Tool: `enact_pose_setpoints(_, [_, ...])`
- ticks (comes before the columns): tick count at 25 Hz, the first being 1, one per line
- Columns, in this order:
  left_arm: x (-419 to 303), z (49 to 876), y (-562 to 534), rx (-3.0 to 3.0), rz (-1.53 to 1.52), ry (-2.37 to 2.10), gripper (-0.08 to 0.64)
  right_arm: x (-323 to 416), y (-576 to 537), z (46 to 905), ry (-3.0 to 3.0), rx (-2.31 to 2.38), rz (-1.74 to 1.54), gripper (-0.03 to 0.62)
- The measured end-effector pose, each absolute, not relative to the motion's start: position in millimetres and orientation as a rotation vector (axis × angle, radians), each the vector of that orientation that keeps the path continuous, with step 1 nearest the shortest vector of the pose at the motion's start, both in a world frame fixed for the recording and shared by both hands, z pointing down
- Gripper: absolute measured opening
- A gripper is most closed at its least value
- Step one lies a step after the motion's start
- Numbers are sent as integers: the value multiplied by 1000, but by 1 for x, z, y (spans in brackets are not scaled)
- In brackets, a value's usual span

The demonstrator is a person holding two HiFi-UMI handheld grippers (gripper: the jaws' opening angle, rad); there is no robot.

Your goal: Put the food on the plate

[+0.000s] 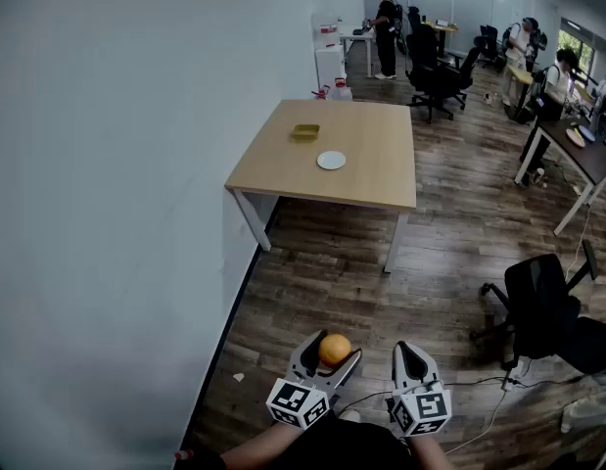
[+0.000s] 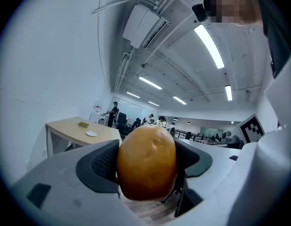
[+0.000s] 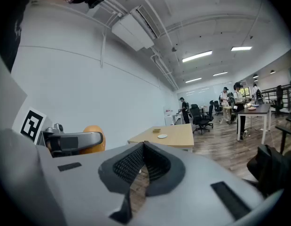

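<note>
An orange, rounded piece of food (image 1: 334, 349) sits between the jaws of my left gripper (image 1: 331, 356), which is shut on it; in the left gripper view the food (image 2: 147, 161) fills the gap between the dark pads. My right gripper (image 1: 410, 356) is beside it with its jaws shut and nothing in them; its pads (image 3: 131, 166) meet in the right gripper view, where the food (image 3: 93, 140) shows at the left. A small white plate (image 1: 331, 161) lies on the wooden table (image 1: 381, 179) far ahead, also seen as the plate (image 2: 91, 134) and plate (image 3: 161, 136).
A small yellow-brown object (image 1: 305, 132) lies on the table behind the plate. A white wall (image 1: 107, 213) runs along the left. A black office chair (image 1: 542, 311) stands at the right, with cables on the wood floor. People and desks fill the far room.
</note>
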State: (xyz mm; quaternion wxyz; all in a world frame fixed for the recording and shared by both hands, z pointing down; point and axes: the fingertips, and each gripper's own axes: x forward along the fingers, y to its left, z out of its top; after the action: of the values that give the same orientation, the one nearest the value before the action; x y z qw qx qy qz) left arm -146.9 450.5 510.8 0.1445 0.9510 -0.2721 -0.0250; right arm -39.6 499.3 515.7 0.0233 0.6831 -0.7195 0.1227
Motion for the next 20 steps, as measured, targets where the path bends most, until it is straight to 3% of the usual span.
enact_pose_setpoints(8, [-144,527,419,2689,-56,-828,330,-39,478,510,-2388,2062,379,60])
enact_pose_setpoints(20, [-94,547,285,2684,-64,-776,330,31,374,526,-2284,2132,451,60])
